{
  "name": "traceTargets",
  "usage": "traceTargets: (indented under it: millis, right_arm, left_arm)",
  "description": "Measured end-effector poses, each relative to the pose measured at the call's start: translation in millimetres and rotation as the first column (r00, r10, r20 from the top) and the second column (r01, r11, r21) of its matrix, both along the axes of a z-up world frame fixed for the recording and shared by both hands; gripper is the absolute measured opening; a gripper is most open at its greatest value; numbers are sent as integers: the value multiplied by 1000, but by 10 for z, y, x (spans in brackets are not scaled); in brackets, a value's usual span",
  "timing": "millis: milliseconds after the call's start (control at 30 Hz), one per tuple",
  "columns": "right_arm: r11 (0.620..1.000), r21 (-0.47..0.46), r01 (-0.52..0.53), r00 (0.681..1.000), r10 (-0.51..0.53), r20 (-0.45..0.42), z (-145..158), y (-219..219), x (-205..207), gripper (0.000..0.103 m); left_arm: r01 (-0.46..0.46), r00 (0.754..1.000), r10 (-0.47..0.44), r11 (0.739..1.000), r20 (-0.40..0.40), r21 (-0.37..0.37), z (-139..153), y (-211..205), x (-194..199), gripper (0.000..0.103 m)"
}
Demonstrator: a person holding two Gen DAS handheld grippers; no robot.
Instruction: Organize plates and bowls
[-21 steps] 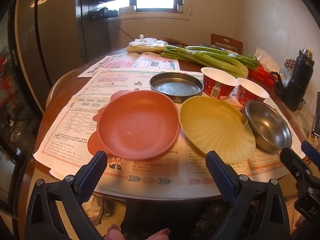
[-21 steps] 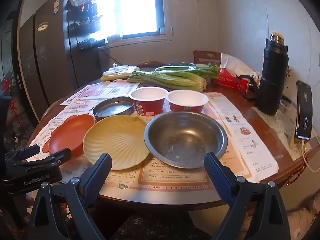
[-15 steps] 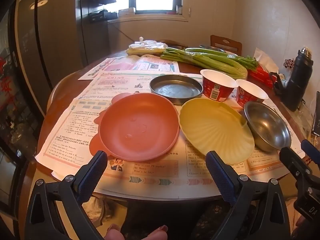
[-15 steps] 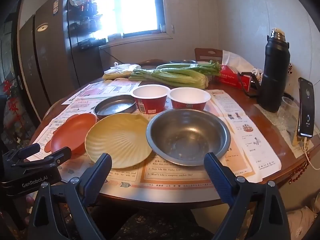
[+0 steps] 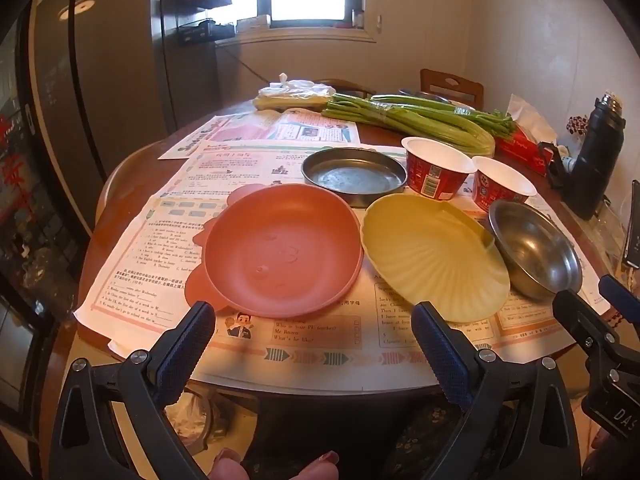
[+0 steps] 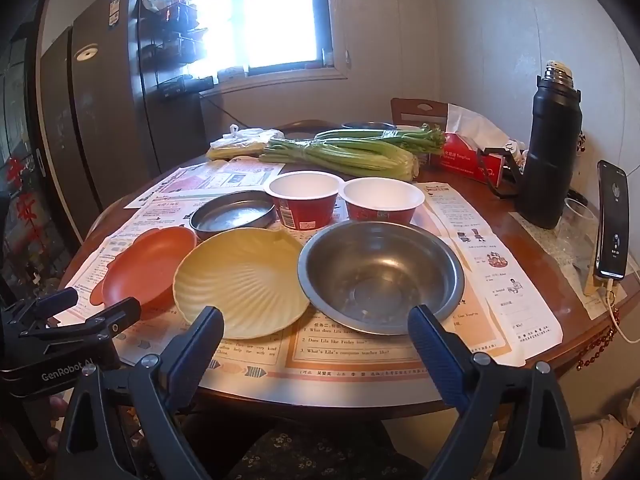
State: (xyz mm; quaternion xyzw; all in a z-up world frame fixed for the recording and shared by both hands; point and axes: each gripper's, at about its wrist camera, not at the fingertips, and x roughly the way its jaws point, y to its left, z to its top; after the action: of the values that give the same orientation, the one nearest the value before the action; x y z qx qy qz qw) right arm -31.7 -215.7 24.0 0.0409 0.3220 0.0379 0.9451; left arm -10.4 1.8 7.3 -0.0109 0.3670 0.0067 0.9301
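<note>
On the paper-covered round table lie an orange plate (image 5: 282,250) (image 6: 150,264), a ribbed yellow plate (image 5: 432,258) (image 6: 240,280) and a steel bowl (image 5: 534,252) (image 6: 380,276) in a row. Behind them sit a shallow steel dish (image 5: 354,174) (image 6: 234,214) and two red paper bowls (image 5: 436,168) (image 6: 304,200), (image 5: 502,184) (image 6: 382,200). My left gripper (image 5: 310,324) hangs open before the table's near edge, facing the orange plate. My right gripper (image 6: 314,330) is open too, facing the gap between yellow plate and steel bowl. Neither holds anything.
Celery bunches (image 6: 348,150), a plastic bag (image 6: 244,140), a red tissue box (image 6: 470,154), a black flask (image 6: 552,152) and a propped phone (image 6: 612,224) stand at the back and right. Tall dark cabinets (image 5: 100,80) line the left wall. A chair back (image 5: 452,88) stands behind the table.
Both grippers have edged slightly closer to the table, so the dishes look a little nearer and lower. Jaws stay wide apart; no dish has moved.
</note>
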Motion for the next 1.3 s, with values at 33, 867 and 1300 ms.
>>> traceTargets:
  millis: [33,867,1300]
  right_arm:
    - [1000,2,-1,1000,1,0,-4,-5,-9,94]
    - [1000,-7,4,1000,-4,-17,-24,-10,-17,94]
    - [1000,-12,-9,1000,9,-2,3,42,-54,94]
  left_arm:
    - [-1,1000,1,1000,1,0,1,3,-6,99]
    - [1,1000,-1,1000,20,-2,14,40,-96,99]
    - [-11,1000,11,1000,26,-8,31,56,-110,99]
